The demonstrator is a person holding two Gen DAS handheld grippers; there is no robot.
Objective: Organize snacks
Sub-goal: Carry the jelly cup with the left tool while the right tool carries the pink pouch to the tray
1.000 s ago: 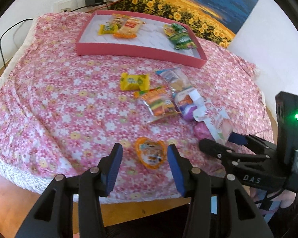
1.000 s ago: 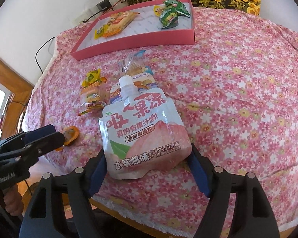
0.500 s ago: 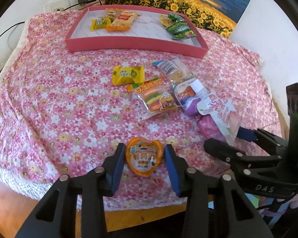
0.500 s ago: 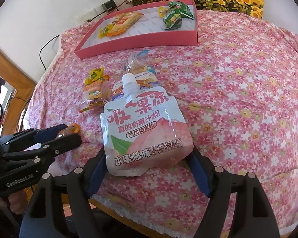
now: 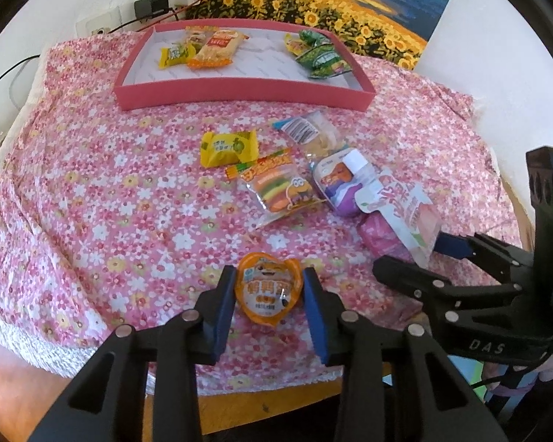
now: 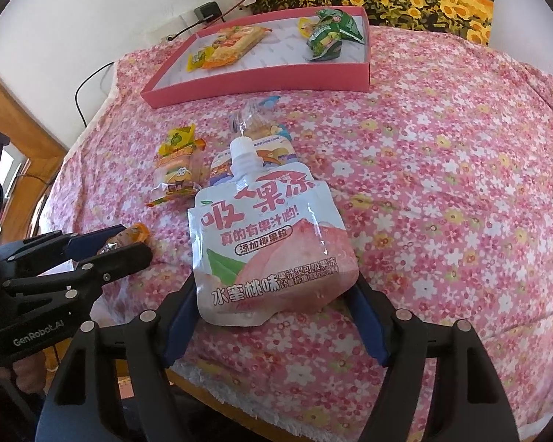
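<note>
Both grippers tilt steeply down at the bed's (image 5: 92,191) near edge. Left gripper (image 5: 269,289) is closing around the orange cup (image 5: 268,287); right gripper (image 6: 276,294) clamps the pouch (image 6: 269,243). Four packets lie mid-bed, five in the tray (image 5: 239,94) at the far edge.

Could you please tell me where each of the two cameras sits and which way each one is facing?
Left wrist: rides the left claw, looking down and forward over the floral cloth; its jaws are closing around the orange jelly cup; the right claw shows at right.
Right wrist: rides the right claw, aimed down at the peach jelly pouch gripped between its pads; the left claw shows at left.
Shared: both face the pink tray at the far edge.
</note>
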